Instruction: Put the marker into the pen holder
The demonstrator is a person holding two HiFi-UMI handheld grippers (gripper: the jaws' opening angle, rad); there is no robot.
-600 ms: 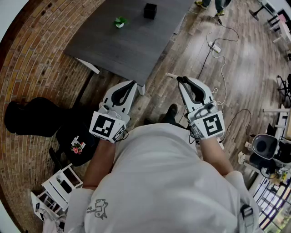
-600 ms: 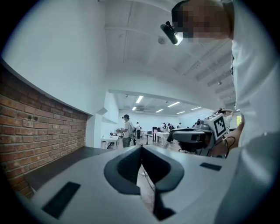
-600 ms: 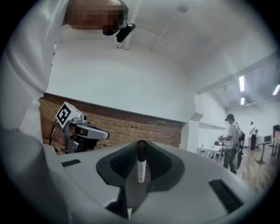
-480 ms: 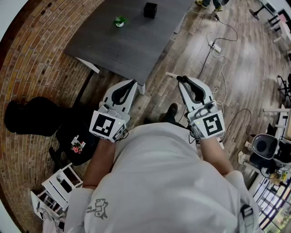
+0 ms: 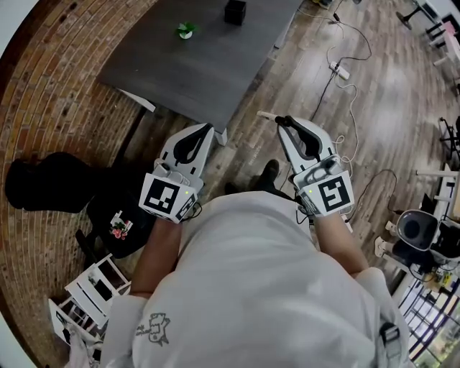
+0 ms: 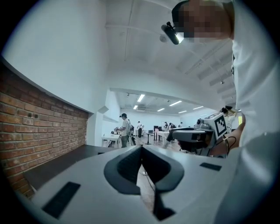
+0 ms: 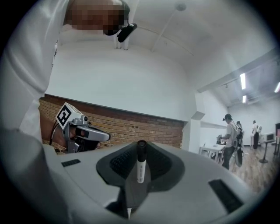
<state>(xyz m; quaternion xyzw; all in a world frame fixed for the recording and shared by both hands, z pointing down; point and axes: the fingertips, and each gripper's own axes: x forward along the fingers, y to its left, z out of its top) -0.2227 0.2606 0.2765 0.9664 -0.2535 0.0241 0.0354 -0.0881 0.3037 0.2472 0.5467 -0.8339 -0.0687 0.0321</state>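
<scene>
Below the head camera, a person in a white shirt (image 5: pixel 251 287) stands on a wooden floor (image 5: pixel 374 93) and holds both grippers out at waist height, side by side and apart. The right gripper (image 5: pixel 284 121) grips a marker (image 7: pixel 140 166) between its jaws. The marker has a white barrel and a black cap, and it points up and out past the jaw tips. The left gripper (image 5: pixel 207 128) has its jaws pressed together, with nothing between them. Ahead stands a dark grey table (image 5: pixel 194 72). On its far end sit a black pen holder (image 5: pixel 234 11) and a small green object (image 5: pixel 186 29), both well apart from the grippers. A black bag (image 5: pixel 43 183) lies on the floor to the left, by a brick wall (image 5: pixel 43 108).
</scene>
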